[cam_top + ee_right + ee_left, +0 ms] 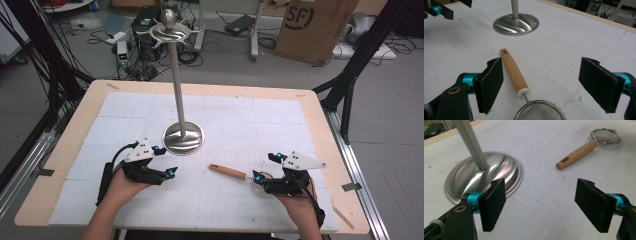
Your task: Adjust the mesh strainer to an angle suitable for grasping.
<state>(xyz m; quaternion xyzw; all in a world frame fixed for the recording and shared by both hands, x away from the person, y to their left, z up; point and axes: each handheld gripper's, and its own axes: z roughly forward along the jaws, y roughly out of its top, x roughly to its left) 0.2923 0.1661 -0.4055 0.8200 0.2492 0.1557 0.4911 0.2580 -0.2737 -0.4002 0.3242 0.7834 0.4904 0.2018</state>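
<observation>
A small strainer with a wooden handle (227, 171) lies flat on the white mat, its mesh ring (259, 183) toward the right. My right gripper (263, 167) stands open over the mesh end. In the right gripper view the handle (514, 71) lies between the jaws, close to the left one, and the mesh ring (539, 111) is at the bottom; the right gripper (544, 75) holds nothing. My left gripper (167, 161) is open beside the base (183, 138) of a tall steel hook stand. The left gripper (541, 192) is empty, with the strainer (576, 151) farther off.
The stand's pole (177, 75) rises to a ring of hooks (169, 31) with nothing hanging on it. The white gridded mat (260, 125) covers most of the wooden table (320, 125). Cables, boxes and frames lie on the floor beyond.
</observation>
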